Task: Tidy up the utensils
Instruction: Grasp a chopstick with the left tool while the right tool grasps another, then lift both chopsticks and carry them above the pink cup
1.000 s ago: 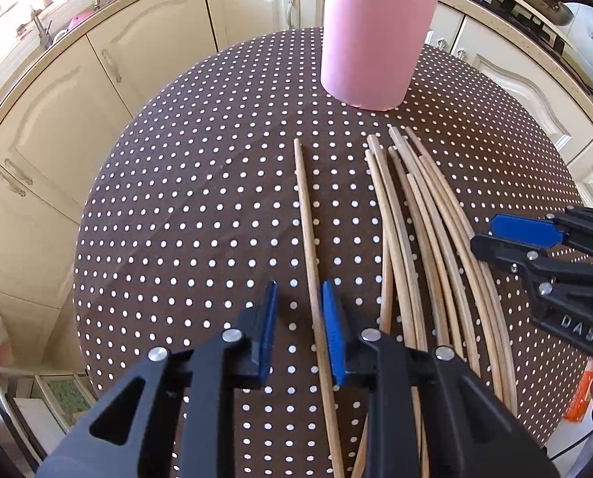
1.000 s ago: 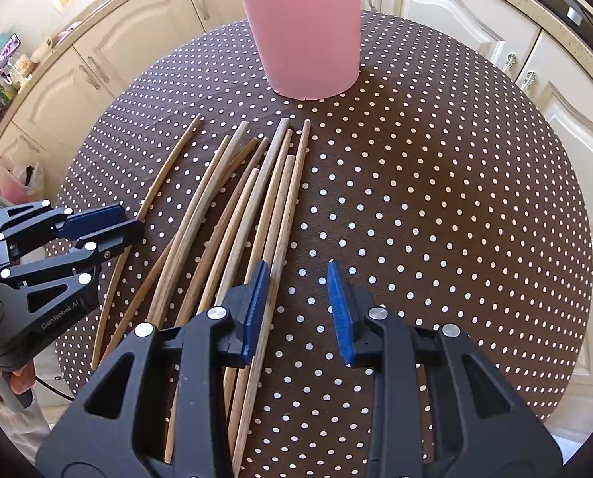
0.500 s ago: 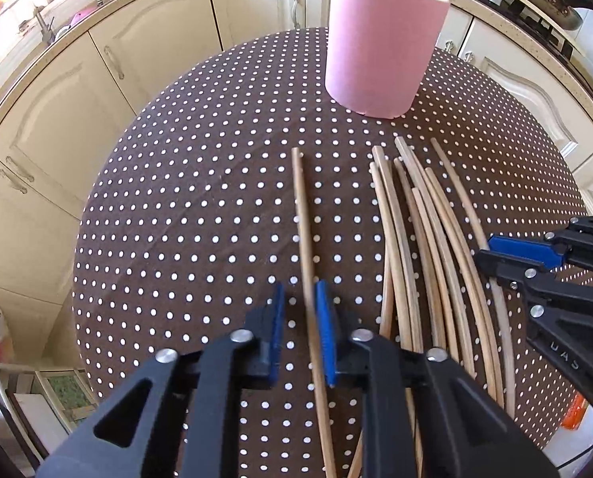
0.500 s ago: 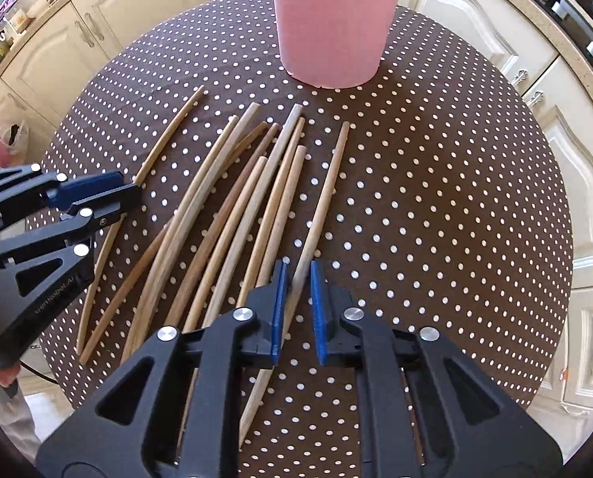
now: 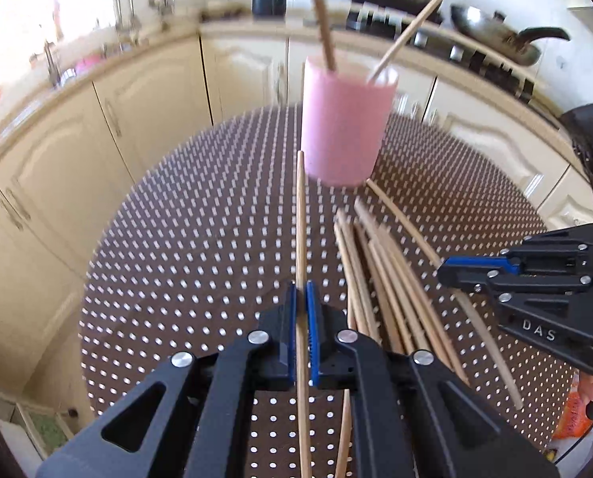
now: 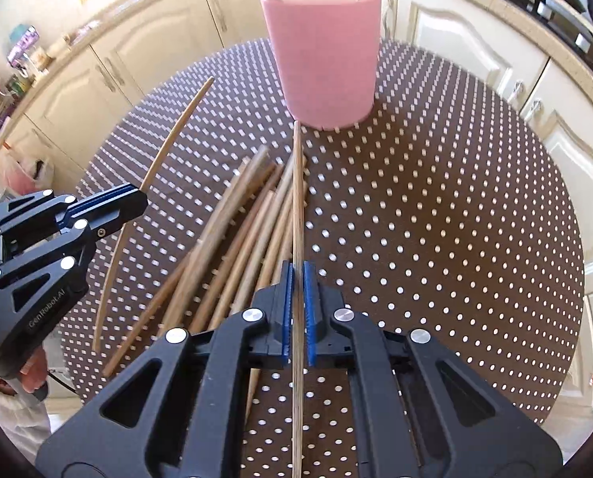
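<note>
1. Jaws of the left gripper (image 5: 301, 302) have just been closing and now pinch one chopstick (image 5: 300, 219); its far tip points toward the foot of the pink cup (image 5: 346, 131), just left of it.
2. Jaws of the right gripper (image 6: 298, 283) have just been closing as well and clamp a second stick (image 6: 296, 191), whose tip reaches close to the cup's base.
3. Each held stick runs straight out between the blue pads and back under the gripper body.
4. Loose chopsticks (image 5: 380, 279) lie in a fanned bundle on the table (image 5: 197, 239), between the two grippers, ends toward the cup.
5. Cup stands upright at the far side of the dotted brown cloth, with two sticks (image 5: 324, 28) already leaning inside it.
6. Part of a hand (image 6: 33, 370) shows under the left gripper in the right view.
7. Cream cabinets (image 5: 149, 91) curve behind the table; a pan (image 5: 495, 36) sits on the stove at the far right.
</note>
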{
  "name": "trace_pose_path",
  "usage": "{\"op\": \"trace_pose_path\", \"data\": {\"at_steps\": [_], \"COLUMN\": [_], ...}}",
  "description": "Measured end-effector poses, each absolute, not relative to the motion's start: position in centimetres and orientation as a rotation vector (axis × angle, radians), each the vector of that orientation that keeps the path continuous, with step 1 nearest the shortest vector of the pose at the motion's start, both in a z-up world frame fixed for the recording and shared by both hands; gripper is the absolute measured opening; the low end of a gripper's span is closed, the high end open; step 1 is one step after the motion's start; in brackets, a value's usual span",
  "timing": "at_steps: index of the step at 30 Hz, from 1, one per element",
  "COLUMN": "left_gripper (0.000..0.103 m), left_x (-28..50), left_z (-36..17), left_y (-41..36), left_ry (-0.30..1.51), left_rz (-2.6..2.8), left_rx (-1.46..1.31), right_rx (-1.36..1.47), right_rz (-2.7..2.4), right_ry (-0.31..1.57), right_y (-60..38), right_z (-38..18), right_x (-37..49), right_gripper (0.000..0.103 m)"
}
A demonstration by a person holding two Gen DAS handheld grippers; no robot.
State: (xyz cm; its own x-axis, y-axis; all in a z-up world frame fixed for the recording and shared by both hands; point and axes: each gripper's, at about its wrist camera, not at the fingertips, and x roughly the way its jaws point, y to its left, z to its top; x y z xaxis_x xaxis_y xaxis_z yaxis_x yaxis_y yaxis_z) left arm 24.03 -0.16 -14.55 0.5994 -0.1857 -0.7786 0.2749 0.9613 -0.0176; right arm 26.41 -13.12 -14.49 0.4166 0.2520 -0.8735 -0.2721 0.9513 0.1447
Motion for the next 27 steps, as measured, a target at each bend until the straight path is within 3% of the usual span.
{"op": "trace_pose_path", "data": {"at_steps": [12, 27], "left_gripper": [0.006, 0.006], "left_x": [17.6, 17.0], "left_z": [-8.1, -2.5], "left_y": [-1.1, -5.8], "left_ry": [0.499, 0.183], "left_rz": [-0.232, -0.219], "left_rx": [0.115, 0.110], "right_rx": [0.059, 0.175], "right_rz": [0.358, 0.341], "right_ry": [0.790, 0.428], "right_y": [-15.4, -17.9], "right_z": [-8.2, -1.8], "right_x": [19.7, 18.8], "right_gripper": [0.006, 0.006]}}
